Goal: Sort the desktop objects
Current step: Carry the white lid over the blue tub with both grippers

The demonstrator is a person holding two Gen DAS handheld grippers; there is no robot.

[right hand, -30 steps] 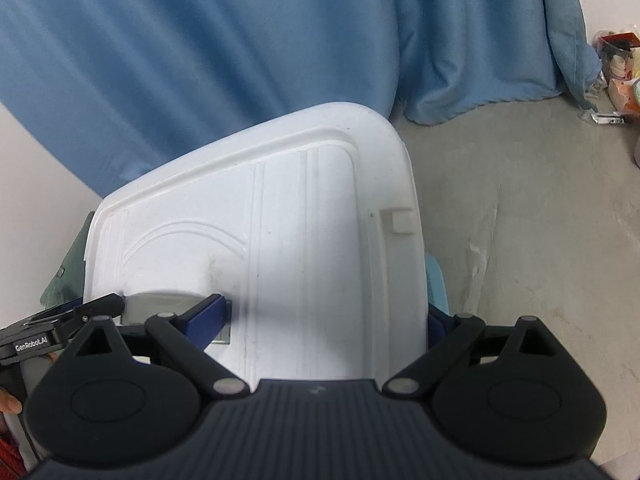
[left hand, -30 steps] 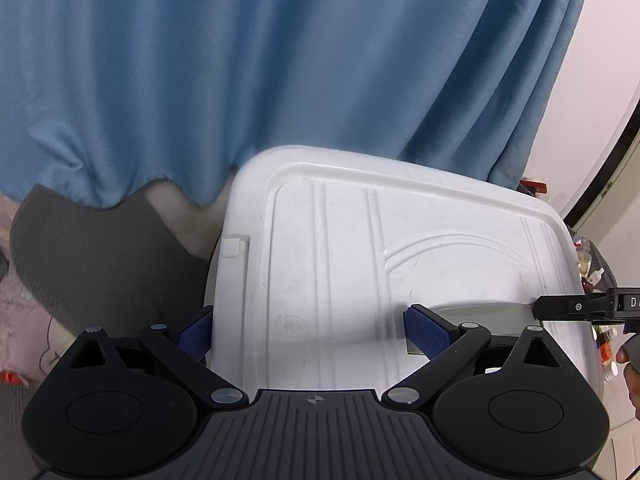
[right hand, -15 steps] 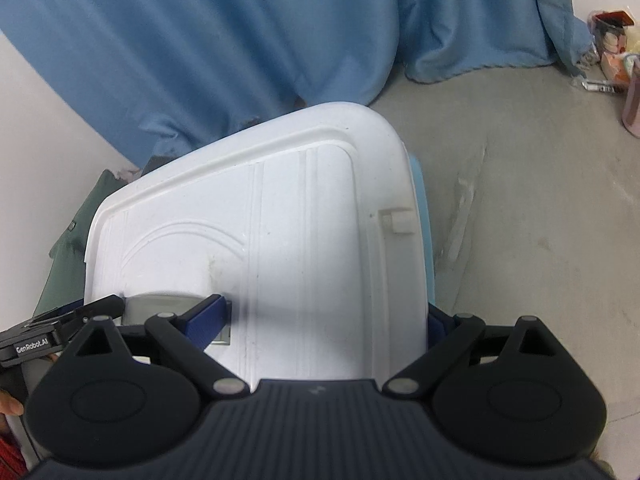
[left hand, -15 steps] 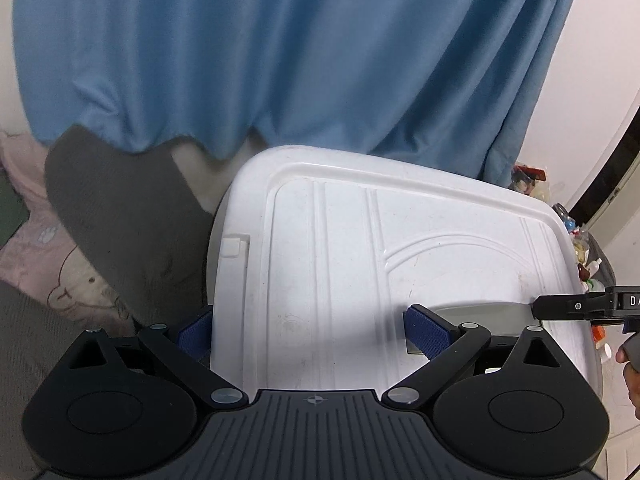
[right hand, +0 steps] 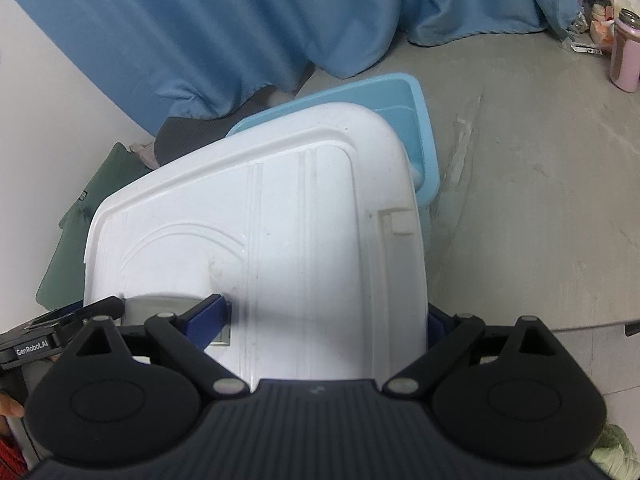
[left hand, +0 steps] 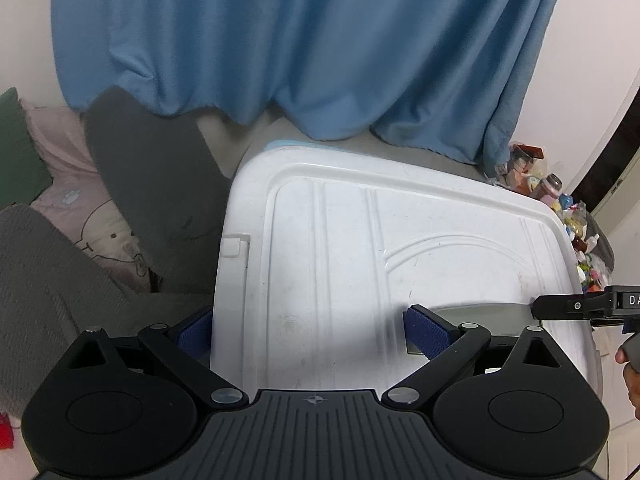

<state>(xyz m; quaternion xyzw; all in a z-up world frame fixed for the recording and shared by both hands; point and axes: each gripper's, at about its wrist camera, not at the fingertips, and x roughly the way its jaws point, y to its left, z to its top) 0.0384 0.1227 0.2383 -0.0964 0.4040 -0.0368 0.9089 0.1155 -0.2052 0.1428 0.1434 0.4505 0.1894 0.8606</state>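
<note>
A large white plastic lid (left hand: 400, 264) fills both views; it also shows in the right wrist view (right hand: 280, 232). My left gripper (left hand: 308, 328) is shut on the lid's left end, one blue pad on top and one past the edge. My right gripper (right hand: 324, 320) is shut on the lid's right end in the same way. The lid is held tilted above a light blue bin (right hand: 404, 100), whose far corner shows beyond it. The right gripper's finger shows at the right edge of the left wrist view (left hand: 584, 306).
A blue curtain (left hand: 304, 48) hangs behind. Grey and pink cloths (left hand: 100, 208) lie at the left. A grey tabletop (right hand: 540, 168) spreads to the right, with a pink bottle (right hand: 624, 56) and small items at its far corner. A green cloth (right hand: 76, 216) lies at the left.
Both grippers have lifted the lid and drawn it back. The blue bin's far corner has come into view, and the curtain now sits farther off.
</note>
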